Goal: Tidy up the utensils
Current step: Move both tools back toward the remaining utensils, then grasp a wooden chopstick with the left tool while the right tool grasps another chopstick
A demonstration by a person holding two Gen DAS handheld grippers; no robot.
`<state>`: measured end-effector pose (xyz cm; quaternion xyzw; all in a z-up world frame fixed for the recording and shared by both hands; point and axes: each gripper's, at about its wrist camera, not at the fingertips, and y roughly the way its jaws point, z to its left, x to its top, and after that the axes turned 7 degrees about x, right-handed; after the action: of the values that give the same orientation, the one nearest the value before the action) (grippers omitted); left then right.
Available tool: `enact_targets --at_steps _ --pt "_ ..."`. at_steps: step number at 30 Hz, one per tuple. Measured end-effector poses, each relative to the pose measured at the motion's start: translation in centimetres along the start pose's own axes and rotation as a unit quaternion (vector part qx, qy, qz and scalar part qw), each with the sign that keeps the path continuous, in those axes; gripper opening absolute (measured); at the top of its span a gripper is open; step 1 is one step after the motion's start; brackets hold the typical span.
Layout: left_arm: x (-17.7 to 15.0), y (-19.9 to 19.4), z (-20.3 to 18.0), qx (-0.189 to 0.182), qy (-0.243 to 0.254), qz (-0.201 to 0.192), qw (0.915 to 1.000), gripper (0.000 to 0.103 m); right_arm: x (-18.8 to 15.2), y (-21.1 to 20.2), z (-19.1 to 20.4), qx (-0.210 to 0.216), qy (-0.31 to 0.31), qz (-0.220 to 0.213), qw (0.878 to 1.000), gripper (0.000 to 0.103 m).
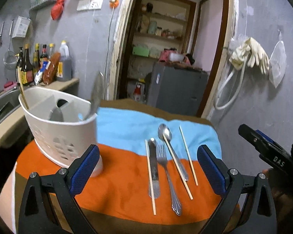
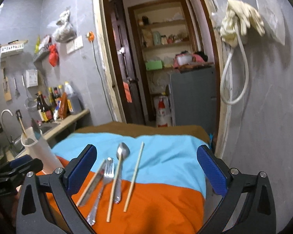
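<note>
Left wrist view: the left hand-held gripper (image 1: 148,167) hangs over the tabletop (image 1: 127,175) with its blue pads spread wide, nothing between them. Lying side by side on the orange and blue cloth (image 1: 123,128) are a knife (image 1: 153,167), fork (image 1: 166,167), spoon (image 1: 168,138) and three chopsticks (image 1: 188,154) (one of them lies across the spoon). A white caddy (image 1: 54,130) stands to the left with a spatula (image 1: 96,95) and another chopstick leaning in it. The right hand-held gripper (image 2: 146,169) is also wide apart and empty, hovering near the same utensils, with the fork (image 2: 105,179) nearest its left pad.
</note>
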<state>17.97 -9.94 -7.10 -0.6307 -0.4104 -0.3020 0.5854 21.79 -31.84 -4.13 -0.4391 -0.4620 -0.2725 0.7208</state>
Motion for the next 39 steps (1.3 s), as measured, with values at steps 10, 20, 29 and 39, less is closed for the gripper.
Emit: enact_targets --at_steps 10,20,29,39 --pt "-1.5 4.8 -0.3 0.003 0.001 0.064 0.998 0.091 -1.3 4.6 -2.2 0.041 0.025 0.07 0.996 0.075" --pt "-2.0 10.5 -0.8 -0.009 0.003 0.17 0.9854 0.022 -2.6 9.1 -3.0 0.058 0.044 0.148 0.986 0.04" --pt "-2.5 12.3 0.1 0.005 -0.008 0.213 0.9771 0.008 -3.3 10.6 -3.0 0.075 0.047 0.187 0.978 0.029" --pt "-2.2 13.7 -0.3 0.038 -0.001 0.228 0.973 0.004 -3.3 13.7 -1.8 0.085 0.031 0.234 0.968 0.024"
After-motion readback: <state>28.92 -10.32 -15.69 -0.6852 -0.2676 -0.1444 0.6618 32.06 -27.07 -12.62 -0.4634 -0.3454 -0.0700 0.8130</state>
